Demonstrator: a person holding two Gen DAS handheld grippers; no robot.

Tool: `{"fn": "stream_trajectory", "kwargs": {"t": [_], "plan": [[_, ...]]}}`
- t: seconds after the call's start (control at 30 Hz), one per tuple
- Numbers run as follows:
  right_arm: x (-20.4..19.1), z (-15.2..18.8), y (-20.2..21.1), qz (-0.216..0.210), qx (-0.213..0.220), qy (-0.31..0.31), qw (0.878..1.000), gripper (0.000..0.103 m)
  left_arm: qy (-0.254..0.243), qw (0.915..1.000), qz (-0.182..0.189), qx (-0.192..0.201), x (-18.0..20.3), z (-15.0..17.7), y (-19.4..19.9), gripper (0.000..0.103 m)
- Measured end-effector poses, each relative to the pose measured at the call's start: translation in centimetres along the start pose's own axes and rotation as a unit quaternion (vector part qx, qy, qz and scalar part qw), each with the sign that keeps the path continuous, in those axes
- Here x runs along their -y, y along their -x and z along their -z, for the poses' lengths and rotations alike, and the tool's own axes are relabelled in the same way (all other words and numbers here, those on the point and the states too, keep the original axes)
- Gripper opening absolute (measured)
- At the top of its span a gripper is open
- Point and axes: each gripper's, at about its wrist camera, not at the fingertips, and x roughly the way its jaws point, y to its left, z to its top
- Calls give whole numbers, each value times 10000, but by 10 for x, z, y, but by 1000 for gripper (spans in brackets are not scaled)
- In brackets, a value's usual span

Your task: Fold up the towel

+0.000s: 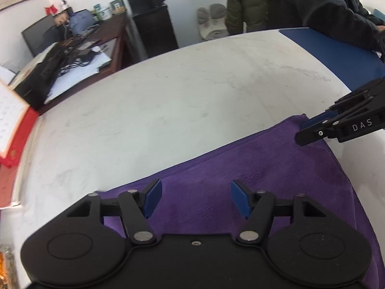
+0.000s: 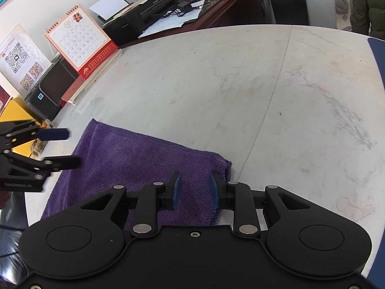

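On the white marbled counter (image 2: 216,91) lies a purple towel (image 2: 134,168), already folded into a rectangle, flat, with layered edges visible along its right side in the right wrist view. All positions below are given relative to this towel.

Left hand-held gripper (image 1: 196,198): positioned over the towel's near portion in its own view, blue pads spread well apart, nothing between them; the purple cloth shows in the gap below. In the right wrist view the same unit enters from the left edge, fingers (image 2: 54,133) level with the towel's left border and beside it. Contact with the cloth cannot be confirmed from either view.

Right hand-held gripper (image 2: 195,190): positioned at the towel's right end, near the far right corner. Its jaws stand a short way apart, with the cloth visible beneath the gap. The pads are not seen pressing on any fold. In the left wrist view its tips sit at the towel's far corner, touching or just above it; which cannot be told.

Beyond the towel's left border, at the counter's edge, stand a desk calendar (image 2: 79,38) and a small black device (image 2: 54,86). Past the towel's far edge, a wooden desk (image 1: 105,38) carries a printer (image 2: 144,14) and papers. A person in a dark jacket (image 1: 336,7) stands behind the counter's blue section (image 1: 341,55).
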Motion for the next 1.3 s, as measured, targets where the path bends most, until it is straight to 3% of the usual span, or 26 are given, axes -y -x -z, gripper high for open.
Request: {"fn": "stream_trajectory", "kwargs": {"t": [0.17,0.23,0.37,0.47,0.57,0.67,0.77,1.1,1.3], "plan": [[-2,-5,-1,23,-117,-46,9999,28,-57,9998,138,-113,0,7,-27,63],[-3,-6,10,50,124,-146,9998,33,50,9994,288,-158,-7,9,-31,64],[-3,4,56,-53,766,-647,9949,33,121,9986,492,-131,-22,14,-26,69],[-9,44,94,-37,1086,-1079,9882,33,55,9982,584,-101,-24,15,-25,70],[-26,89,107,37,940,-1257,9876,33,9,9979,640,-81,-25,15,-23,70],[-51,148,102,181,502,-1508,9871,33,-75,9979,639,-70,-24,14,-23,70],[-67,183,93,207,288,-1780,9834,33,-220,9981,582,-51,-21,13,-23,70],[-94,206,90,432,428,-1899,9799,33,-465,9975,539,-51,-19,10,-24,70],[-93,209,82,644,382,-1788,9810,26,-476,9974,542,-48,-18,11,-24,70]]}}
